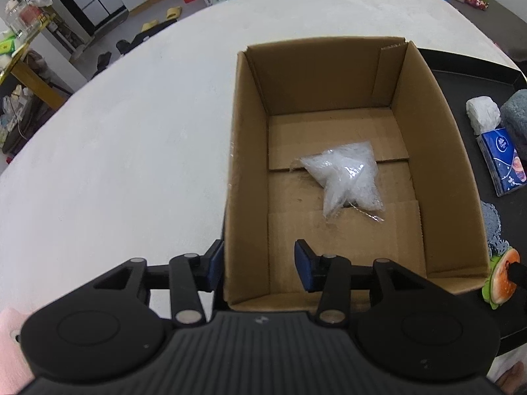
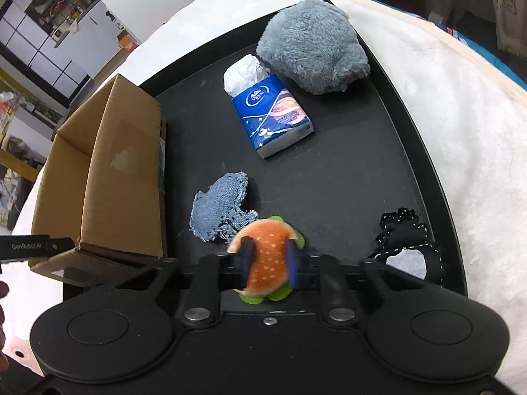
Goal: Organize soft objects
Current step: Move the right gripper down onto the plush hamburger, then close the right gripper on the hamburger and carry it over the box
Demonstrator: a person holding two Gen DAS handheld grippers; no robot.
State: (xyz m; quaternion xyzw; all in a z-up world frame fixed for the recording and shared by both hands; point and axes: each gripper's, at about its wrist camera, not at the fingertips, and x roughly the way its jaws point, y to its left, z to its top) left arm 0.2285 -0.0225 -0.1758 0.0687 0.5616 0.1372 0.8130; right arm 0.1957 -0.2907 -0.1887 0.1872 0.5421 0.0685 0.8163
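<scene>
Burger toy gripped on the tray

The burger toy (image 2: 268,260) is clenched by the right claw (image 2: 268,261); the left claw (image 1: 260,265) is held released astride the cardboard box (image 1: 425,171) wall.

Black ribbed gripper bodies, round side caps, silver pivot screws, blue finger pads (image 1: 303,265); pink sleeve (image 1: 11,345).

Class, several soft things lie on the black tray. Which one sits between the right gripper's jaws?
The plush hamburger: orange bun, green lettuce trim, pinched by the jaws. The others lie untouched.
</scene>
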